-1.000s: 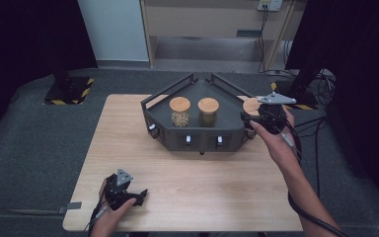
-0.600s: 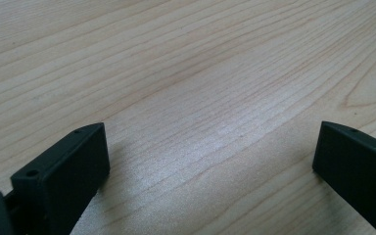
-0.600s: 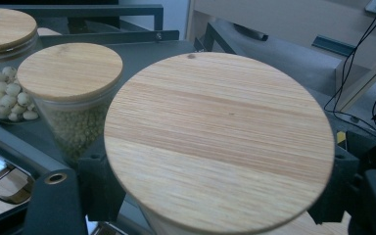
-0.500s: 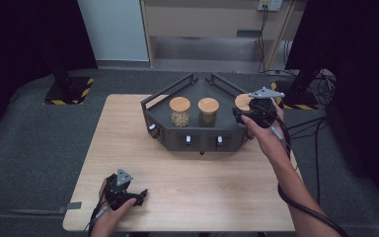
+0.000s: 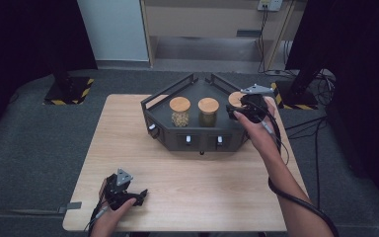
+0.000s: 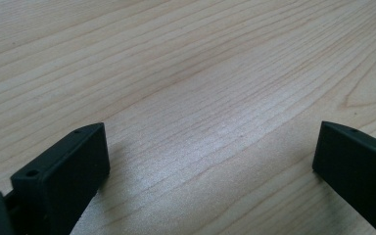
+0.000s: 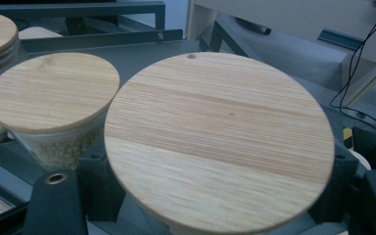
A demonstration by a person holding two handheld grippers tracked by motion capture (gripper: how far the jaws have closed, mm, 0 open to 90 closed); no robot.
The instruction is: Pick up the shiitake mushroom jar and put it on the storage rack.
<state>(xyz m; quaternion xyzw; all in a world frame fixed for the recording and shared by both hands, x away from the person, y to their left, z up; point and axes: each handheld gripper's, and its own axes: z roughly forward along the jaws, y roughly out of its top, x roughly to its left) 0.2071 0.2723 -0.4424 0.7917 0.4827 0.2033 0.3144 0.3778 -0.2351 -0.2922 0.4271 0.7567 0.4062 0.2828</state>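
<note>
Pinched on the third jar [image 7: 219,142] just under its wooden lid, my right gripper [image 5: 246,109] has slid left from the rack's [image 5: 197,140] right edge to above its right end, so setting the jar down beside the two jars [image 5: 180,111] seems next. Spread and empty, my left gripper [image 5: 121,190] rests at lower left on the table [image 6: 200,73]; the right gripper view reveals the grip, which my hand hides from above.

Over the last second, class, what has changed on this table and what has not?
The right tongs, shut on a wooden-lidded jar, carried it leftward over the black rack, closer to the two jars standing there. The left tongs stayed open, low over the table.
</note>
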